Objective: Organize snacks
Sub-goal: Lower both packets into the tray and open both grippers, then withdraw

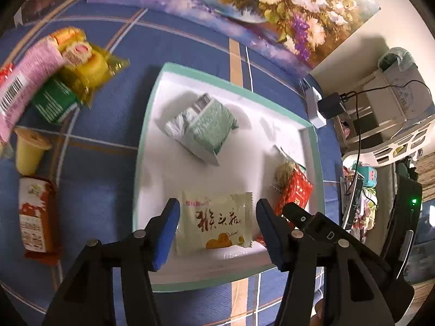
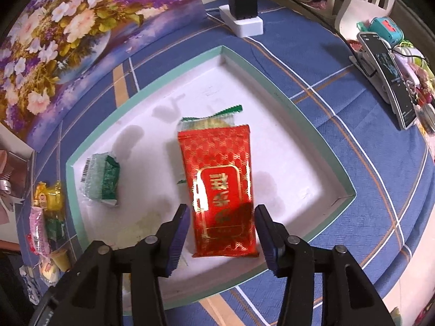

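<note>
A white tray with a teal rim (image 1: pixel 152 114) (image 2: pixel 312 125) lies on the blue checked cloth. In it lie a green-white packet (image 1: pixel 202 126) (image 2: pixel 102 180), a cream packet with red characters (image 1: pixel 216 221) and a red-gold packet (image 2: pixel 221 187) (image 1: pixel 295 191). The red packet rests partly on a green-edged packet (image 2: pixel 214 118). My left gripper (image 1: pixel 217 212) is open, its fingers either side of the cream packet. My right gripper (image 2: pixel 221 217) is open, its fingers either side of the red packet's near end.
Loose snacks lie on the cloth left of the tray: a pink packet (image 1: pixel 25 81), a yellow cake packet (image 1: pixel 89 68), a green packet (image 1: pixel 55 102), a yellow cup (image 1: pixel 28 150) and an orange-brown packet (image 1: pixel 35 214). A flower picture (image 2: pixel 54 35), a charger on a power strip (image 2: pixel 243 8) and a phone (image 2: pixel 388 78) are around.
</note>
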The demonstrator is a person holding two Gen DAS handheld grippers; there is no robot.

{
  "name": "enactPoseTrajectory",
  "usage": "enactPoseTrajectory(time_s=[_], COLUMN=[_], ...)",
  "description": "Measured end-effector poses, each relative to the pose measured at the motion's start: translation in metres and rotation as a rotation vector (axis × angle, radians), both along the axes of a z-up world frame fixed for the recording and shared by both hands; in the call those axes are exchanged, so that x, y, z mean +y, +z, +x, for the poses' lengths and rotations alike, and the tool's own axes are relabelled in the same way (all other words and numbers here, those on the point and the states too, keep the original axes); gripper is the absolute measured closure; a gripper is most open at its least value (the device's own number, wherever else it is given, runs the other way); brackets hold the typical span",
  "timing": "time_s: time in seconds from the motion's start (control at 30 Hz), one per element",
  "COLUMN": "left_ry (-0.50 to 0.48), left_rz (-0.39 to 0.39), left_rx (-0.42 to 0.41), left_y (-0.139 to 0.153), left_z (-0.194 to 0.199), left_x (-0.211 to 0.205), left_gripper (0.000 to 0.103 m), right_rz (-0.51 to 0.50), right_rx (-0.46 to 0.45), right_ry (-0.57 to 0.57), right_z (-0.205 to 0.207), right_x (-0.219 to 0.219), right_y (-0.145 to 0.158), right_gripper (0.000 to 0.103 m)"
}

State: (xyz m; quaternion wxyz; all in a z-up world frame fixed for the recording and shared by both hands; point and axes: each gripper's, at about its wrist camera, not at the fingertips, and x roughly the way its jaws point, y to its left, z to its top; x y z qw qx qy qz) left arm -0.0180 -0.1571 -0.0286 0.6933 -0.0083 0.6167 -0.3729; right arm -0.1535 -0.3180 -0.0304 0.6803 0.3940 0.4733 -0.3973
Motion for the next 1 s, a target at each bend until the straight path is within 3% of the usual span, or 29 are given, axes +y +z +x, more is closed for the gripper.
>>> enactPoseTrajectory(time_s=[0.07, 0.2, 0.27, 0.4, 0.53, 0.63, 1.0], left_ry=[0.009, 0.056, 0.089, 0.162, 0.233, 0.283, 0.427], left_rz=[0.007, 0.074, 0.137, 0.297, 0.373, 0.397, 0.468], left_rx=[-0.026, -0.141, -0.205, -0.327, -0.366, -0.406, -0.465], left_y=[0.006, 0.019, 0.022, 0.023, 0.022, 0.028, 0.051], left_z=[0.001, 0.005, 0.008, 0.021, 0.036, 0.045, 0.067], left_x=[0.002, 0.011, 0.016, 0.028, 0.048, 0.062, 0.1], left_gripper=[0.031, 0.026, 0.02, 0.02, 0.018, 0.005, 0.005], right_rz=[-0.004, -0.004, -0.005, -0.014, -0.029, -0.043, -0.102], right_rx=[-0.006, -0.021, -0.021, -0.032, -0.048, -0.067, -0.141], right_ry=[0.009, 0.032, 0.045, 0.07, 0.093, 0.122, 0.256], right_z=[0.001, 0.005, 0.01, 0.013, 0.018, 0.024, 0.049], right_x=[0.0, 0.002, 0.004, 0.007, 0.013, 0.018, 0.046], right_y=[0.002, 0.003, 0.002, 0.002, 0.004, 0.006, 0.023], right_gripper=[0.037, 0.029, 0.027, 0.018, 0.006, 0.0, 0.0])
